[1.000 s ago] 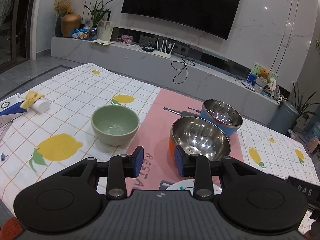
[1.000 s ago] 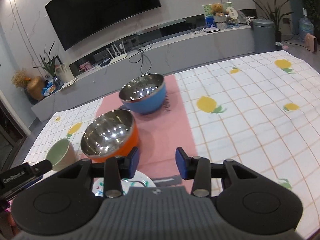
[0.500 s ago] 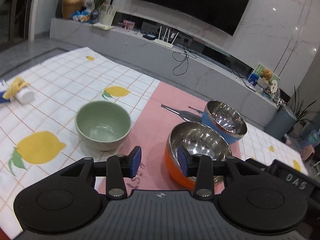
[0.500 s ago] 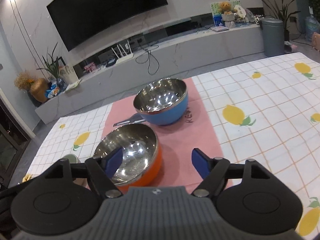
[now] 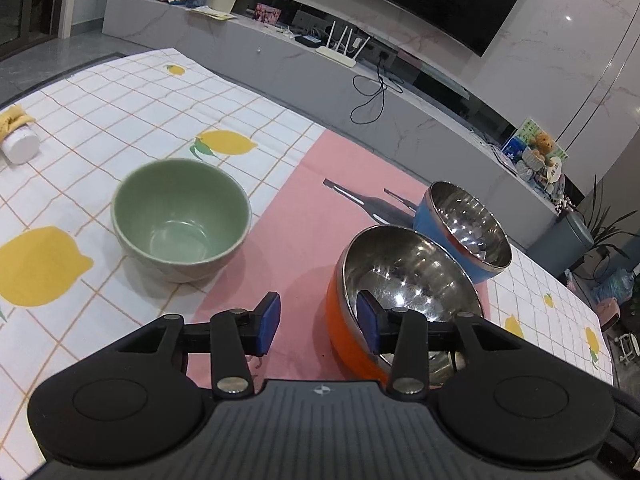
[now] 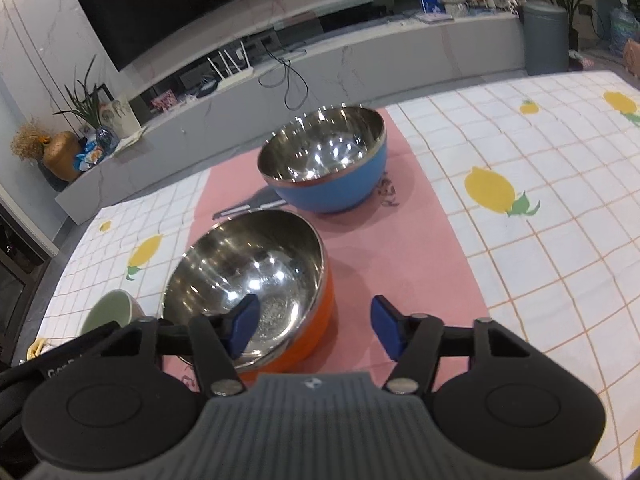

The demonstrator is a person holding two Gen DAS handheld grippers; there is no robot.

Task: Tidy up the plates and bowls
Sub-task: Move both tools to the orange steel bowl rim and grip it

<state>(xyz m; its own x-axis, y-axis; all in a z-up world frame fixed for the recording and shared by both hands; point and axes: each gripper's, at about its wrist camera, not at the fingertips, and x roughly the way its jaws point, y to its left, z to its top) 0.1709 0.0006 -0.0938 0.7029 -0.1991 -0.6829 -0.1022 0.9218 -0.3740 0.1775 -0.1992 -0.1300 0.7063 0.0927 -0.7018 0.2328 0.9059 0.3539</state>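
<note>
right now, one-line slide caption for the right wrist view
Right gripper, fingers closing astride the orange bowl's rim, blue bowl behind on the pink mat.

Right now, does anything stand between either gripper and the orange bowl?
Nothing visible does. Each gripper already straddles the orange bowl rim: left gripper opening, right gripper closing, pads not yet pressing.

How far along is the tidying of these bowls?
Nothing looks stacked yet: the green bowl, orange bowl and blue bowl each sit apart on the cloth. In hand: both grippers straddle the orange bowl's rim without pinching it, the left gripper opening, the right gripper closing. Gathering all three remains.
</note>
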